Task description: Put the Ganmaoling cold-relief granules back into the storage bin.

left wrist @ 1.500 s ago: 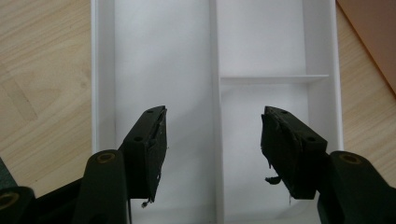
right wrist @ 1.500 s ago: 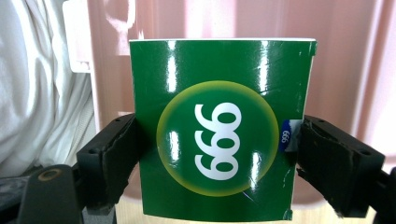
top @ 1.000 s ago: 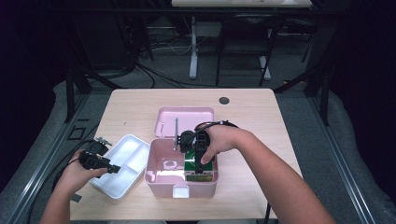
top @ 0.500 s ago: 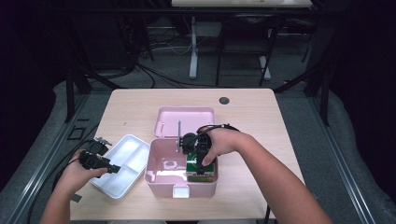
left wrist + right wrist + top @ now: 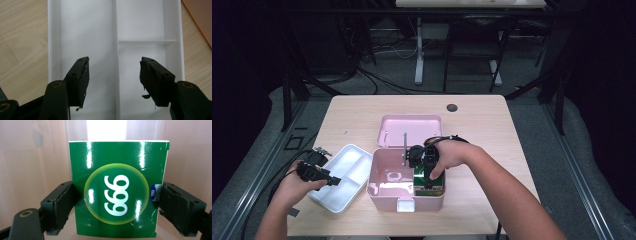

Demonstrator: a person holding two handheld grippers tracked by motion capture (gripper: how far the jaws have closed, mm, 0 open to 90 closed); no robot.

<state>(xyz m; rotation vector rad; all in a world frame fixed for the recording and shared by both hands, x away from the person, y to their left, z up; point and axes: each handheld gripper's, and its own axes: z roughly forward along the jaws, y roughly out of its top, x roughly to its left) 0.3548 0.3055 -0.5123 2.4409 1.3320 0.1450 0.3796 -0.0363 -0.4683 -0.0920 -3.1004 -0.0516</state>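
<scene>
My right tool (image 5: 111, 202) is clamped on the green box (image 5: 117, 187), lowering it into the pink case's (image 5: 379, 187) right side near the surface's front edge, while my left tool (image 5: 113, 77) hangs spread over the white tray (image 5: 82, 30), steadying nothing.

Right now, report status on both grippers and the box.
Right gripper clamped on green 999 box, inside pink case. Left gripper open, over white divided tray. Nothing blocking.
</scene>
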